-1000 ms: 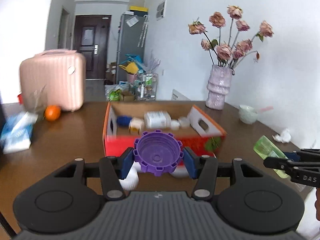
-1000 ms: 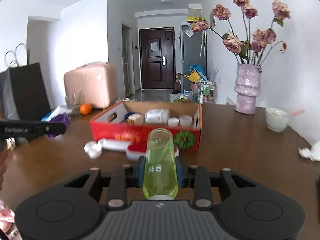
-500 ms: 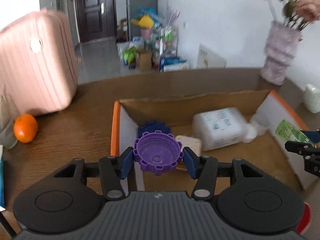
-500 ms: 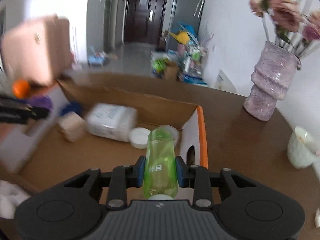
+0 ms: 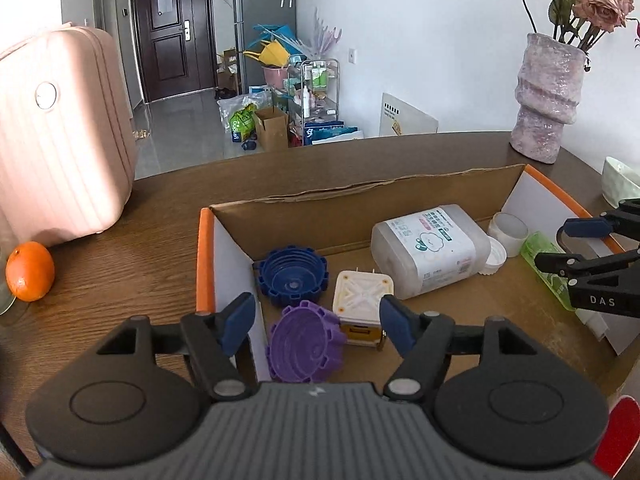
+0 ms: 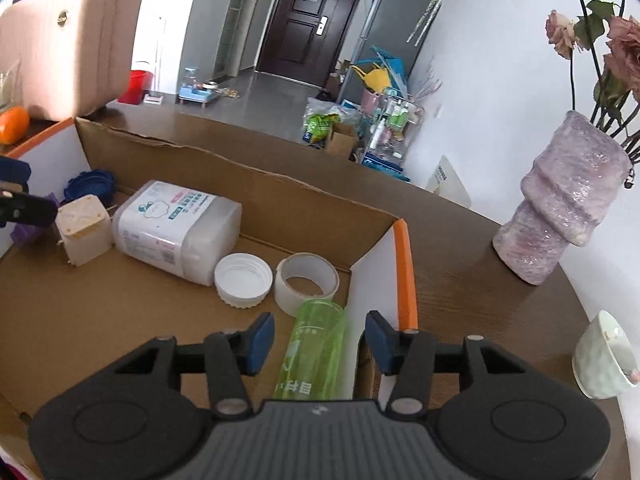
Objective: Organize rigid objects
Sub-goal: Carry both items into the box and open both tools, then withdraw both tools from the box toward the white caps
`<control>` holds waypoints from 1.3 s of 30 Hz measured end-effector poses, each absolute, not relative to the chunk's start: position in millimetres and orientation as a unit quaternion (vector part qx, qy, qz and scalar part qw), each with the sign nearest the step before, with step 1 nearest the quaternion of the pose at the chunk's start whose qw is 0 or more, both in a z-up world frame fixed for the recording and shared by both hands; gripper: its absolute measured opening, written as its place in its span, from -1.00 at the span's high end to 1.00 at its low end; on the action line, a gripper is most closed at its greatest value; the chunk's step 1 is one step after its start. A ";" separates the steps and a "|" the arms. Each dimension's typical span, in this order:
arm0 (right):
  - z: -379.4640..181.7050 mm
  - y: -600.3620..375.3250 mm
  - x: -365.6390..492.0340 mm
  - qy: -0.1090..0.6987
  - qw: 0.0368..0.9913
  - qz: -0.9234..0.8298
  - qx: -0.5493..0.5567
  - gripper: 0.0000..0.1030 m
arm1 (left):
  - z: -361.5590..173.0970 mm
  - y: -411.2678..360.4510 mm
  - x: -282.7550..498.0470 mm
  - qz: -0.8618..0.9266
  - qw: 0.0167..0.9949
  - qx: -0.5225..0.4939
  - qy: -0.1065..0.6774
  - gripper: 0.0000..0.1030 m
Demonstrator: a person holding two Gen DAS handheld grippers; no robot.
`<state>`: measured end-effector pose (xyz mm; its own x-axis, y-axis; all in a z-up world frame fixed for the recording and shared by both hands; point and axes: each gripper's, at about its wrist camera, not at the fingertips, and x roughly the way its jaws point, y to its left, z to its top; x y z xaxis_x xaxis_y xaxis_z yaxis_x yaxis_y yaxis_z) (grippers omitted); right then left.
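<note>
- Left wrist view: left gripper (image 5: 318,322) hangs over the near left corner of the cardboard box (image 5: 206,248), its jaws opening and its blue pads clear of the purple cap (image 5: 306,348), which a second ago sat clamped between them and now lies tilted on the box floor below.
- Beside that cap rest one dark blue cap (image 5: 292,276), one cream plug adapter (image 5: 362,304), one clear rectangular container (image 5: 430,254) on its side, one white lid (image 5: 494,256) and one white ring (image 5: 510,228).
- One orange (image 5: 30,276) sits on the table (image 5: 160,208) by one pink suitcase (image 5: 60,132).
- Right wrist view: right gripper (image 6: 320,342) is over the box's right end, jaws opening, pads apart from the green bottle (image 6: 316,350), gripped a second ago and now lying loose between them against the end wall.
- One vase (image 6: 560,212) and one pale cup (image 6: 604,356) stand outside the box.
</note>
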<state>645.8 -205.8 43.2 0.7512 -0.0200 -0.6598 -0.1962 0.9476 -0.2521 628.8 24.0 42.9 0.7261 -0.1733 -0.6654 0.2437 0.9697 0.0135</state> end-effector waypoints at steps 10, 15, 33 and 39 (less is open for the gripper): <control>63.1 -217.1 626.8 0.338 0.932 0.076 -0.107 -0.41 | 90.9 45.0 597.4 -0.125 0.933 0.025 0.335 -0.57; 104.4 -224.8 594.6 0.312 0.942 0.094 -0.075 -0.49 | 126.6 54.8 567.8 -0.095 0.943 0.030 0.317 -0.59; 179.2 -257.6 428.8 0.236 0.965 0.106 -0.044 -0.70 | 184.0 42.9 388.7 -0.087 0.971 0.011 0.223 -0.78; 164.2 -265.1 350.3 0.176 0.978 0.111 -0.010 -0.71 | 152.3 51.9 306.8 -0.068 0.982 -0.031 0.174 -0.91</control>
<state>350.3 -265.1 164.2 0.9135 0.2147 -0.3455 -0.2214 0.9750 0.0204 306.8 51.9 152.3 0.9301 -0.1450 -0.3376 0.1236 0.9888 -0.0842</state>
